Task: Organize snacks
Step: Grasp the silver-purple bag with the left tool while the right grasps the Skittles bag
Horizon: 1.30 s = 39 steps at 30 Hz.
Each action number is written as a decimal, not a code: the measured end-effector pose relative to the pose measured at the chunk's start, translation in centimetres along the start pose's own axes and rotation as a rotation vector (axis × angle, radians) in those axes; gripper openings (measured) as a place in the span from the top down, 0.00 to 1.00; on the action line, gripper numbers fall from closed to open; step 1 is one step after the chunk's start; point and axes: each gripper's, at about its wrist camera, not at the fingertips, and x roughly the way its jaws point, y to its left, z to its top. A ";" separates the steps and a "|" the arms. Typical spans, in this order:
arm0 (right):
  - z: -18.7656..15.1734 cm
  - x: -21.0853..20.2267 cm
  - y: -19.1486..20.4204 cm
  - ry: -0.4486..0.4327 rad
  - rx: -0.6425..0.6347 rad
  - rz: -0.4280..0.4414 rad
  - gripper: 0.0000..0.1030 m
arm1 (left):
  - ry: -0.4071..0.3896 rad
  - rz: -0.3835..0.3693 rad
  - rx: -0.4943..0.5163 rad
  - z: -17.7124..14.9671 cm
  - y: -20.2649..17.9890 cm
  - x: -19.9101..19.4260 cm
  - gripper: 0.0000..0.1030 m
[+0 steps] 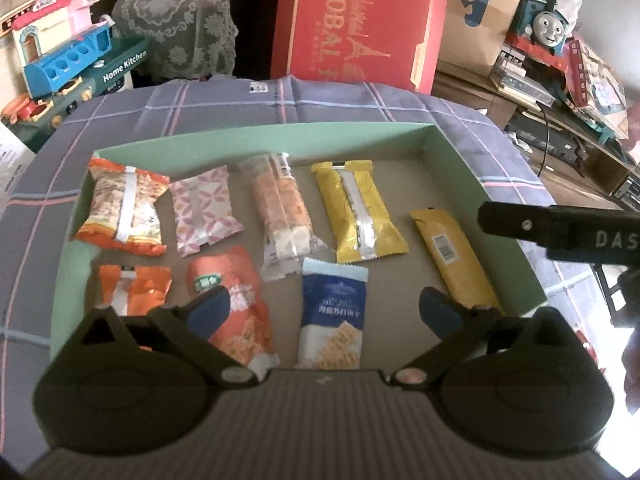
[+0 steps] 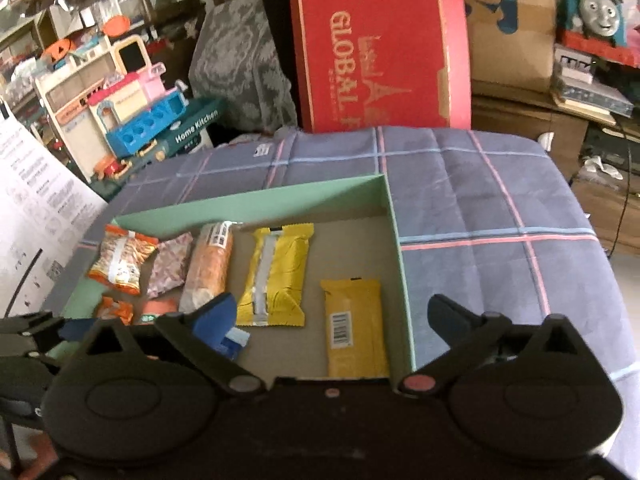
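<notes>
A lived-in home, likely a family room with children. Behind the bench draped in a purple plaid cloth (image 2: 460,184) stands a red cardboard gift box (image 2: 380,48). Left of that box sit a lace-covered chair (image 1: 180,20) and a plastic toy kitchen set (image 2: 132,112); right of it, a blue toy train engine (image 1: 546,26) tops cluttered wooden shelves (image 1: 560,120).

Orange packet (image 1: 134,288) and blue cracker packet (image 2: 234,342) partly behind claw fingers.
</notes>
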 end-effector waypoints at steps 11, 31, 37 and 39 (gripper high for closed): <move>-4.9 -5.7 -3.6 0.008 0.097 -0.041 0.00 | 0.031 -0.012 0.097 -5.3 -1.5 -4.0 0.00; -14.9 -9.6 -7.5 0.044 0.327 -0.034 0.00 | 0.122 -0.008 0.139 -10.9 -4.1 -4.4 0.00; -16.0 -10.3 -9.9 0.021 0.390 -0.056 0.00 | 0.061 -0.033 0.217 -9.5 -8.7 -3.9 0.00; -16.1 -10.5 -10.9 0.008 0.408 -0.061 0.00 | 0.051 -0.049 0.230 -8.9 -10.4 -3.4 0.03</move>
